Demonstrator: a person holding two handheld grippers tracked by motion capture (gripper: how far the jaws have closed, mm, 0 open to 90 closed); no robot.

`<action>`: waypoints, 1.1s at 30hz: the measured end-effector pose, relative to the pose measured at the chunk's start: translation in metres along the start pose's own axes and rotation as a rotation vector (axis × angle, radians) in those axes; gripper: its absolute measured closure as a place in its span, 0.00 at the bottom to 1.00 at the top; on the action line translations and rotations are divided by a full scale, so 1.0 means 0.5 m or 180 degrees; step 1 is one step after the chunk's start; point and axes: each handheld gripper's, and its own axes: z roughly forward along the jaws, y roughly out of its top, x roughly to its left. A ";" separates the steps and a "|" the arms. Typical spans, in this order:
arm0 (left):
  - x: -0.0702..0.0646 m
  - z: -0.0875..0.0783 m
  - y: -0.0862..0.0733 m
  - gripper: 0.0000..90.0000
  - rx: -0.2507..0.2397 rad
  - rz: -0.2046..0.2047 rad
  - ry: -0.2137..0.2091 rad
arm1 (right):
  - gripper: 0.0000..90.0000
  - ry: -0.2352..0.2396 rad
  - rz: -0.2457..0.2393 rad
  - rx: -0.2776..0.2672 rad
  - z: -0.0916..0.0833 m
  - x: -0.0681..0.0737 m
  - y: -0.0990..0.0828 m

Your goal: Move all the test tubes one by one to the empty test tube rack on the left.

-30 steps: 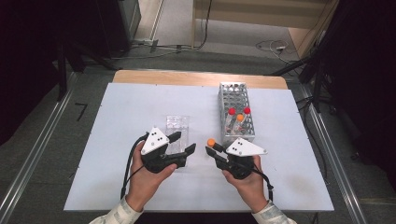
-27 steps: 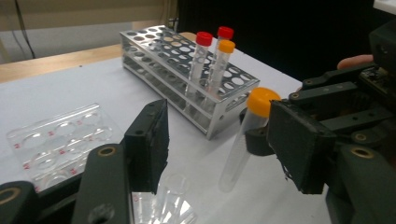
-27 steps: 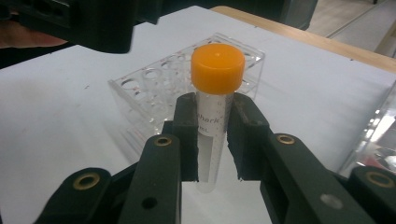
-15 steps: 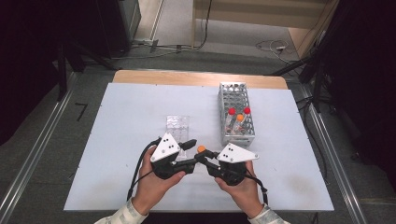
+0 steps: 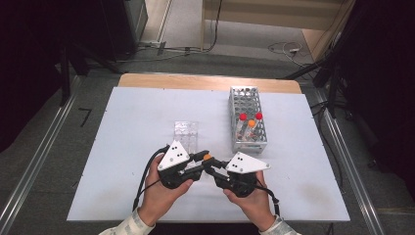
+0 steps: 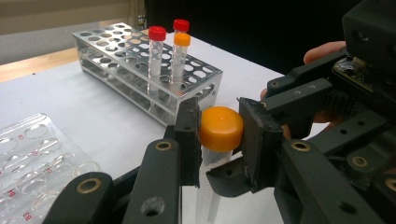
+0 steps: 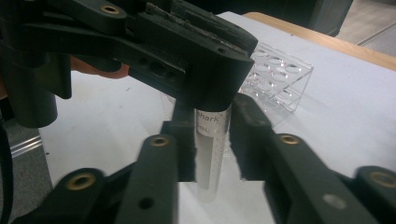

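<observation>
Left gripper (image 6: 219, 135): jaws have just been closing, now pressed on the orange cap (image 6: 221, 128) of the tube (image 7: 210, 149). Right gripper (image 7: 212, 140): jaws have just eased slightly, flanking the tube body; contact cannot be told. Both hands meet low over the tabletop (image 5: 122, 127), near the metal rack (image 5: 247, 122).
</observation>
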 end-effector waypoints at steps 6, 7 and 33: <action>0.015 -0.028 0.017 0.79 -0.0045 -0.0047 0.0038 | 0.45 0.0096 0.0014 -0.0077 -0.005 -0.002 0.005; 0.018 -0.033 0.020 0.79 -0.0059 -0.0052 0.0052 | 0.43 0.0093 0.0031 -0.0084 -0.006 -0.003 0.005; 0.107 -0.063 0.036 0.79 -0.0246 -0.0065 0.0701 | 0.43 -0.0021 0.0165 -0.0117 -0.014 -0.032 0.004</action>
